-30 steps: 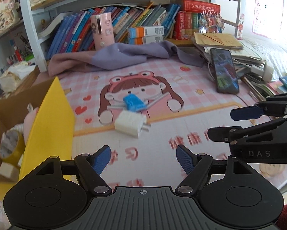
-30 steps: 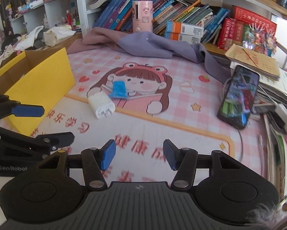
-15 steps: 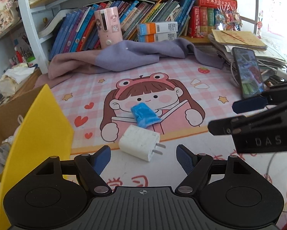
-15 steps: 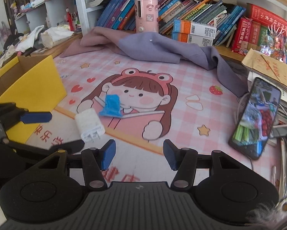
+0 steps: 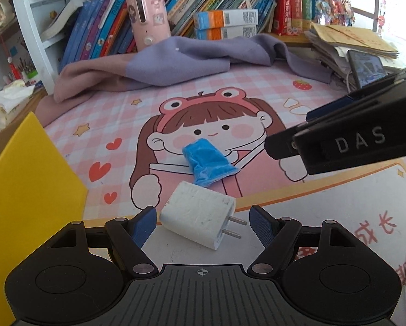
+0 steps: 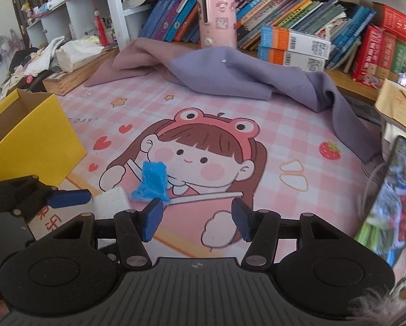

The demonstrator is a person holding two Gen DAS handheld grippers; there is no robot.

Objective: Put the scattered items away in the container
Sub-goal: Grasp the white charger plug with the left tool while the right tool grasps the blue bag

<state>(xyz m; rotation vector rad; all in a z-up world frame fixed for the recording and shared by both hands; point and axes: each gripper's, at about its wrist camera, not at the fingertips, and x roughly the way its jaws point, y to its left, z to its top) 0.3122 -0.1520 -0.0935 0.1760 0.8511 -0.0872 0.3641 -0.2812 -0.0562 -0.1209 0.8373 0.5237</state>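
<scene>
A white plug charger (image 5: 200, 221) lies on the pink cartoon mat, between the open fingers of my left gripper (image 5: 203, 224); the pads do not touch it. It shows partly in the right wrist view (image 6: 112, 203). A crumpled blue packet (image 5: 208, 164) lies just beyond it, also in the right wrist view (image 6: 152, 180). My right gripper (image 6: 197, 222) is open and empty, just to the right of the packet; it reaches in from the right in the left wrist view (image 5: 346, 133). The yellow cardboard box (image 5: 26, 190) stands at the left, as in the right wrist view (image 6: 31, 138).
A purple and pink cloth (image 5: 175, 65) lies at the back of the mat. Behind it are a bookshelf, a pink canister (image 5: 150, 19) and orange-blue boxes (image 5: 224, 24). A phone (image 6: 395, 198) and paper stacks sit at the right edge.
Both grippers have moved forward toward the charger and the blue packet. The charger now sits between the left gripper's fingers. Both grippers stayed open.
</scene>
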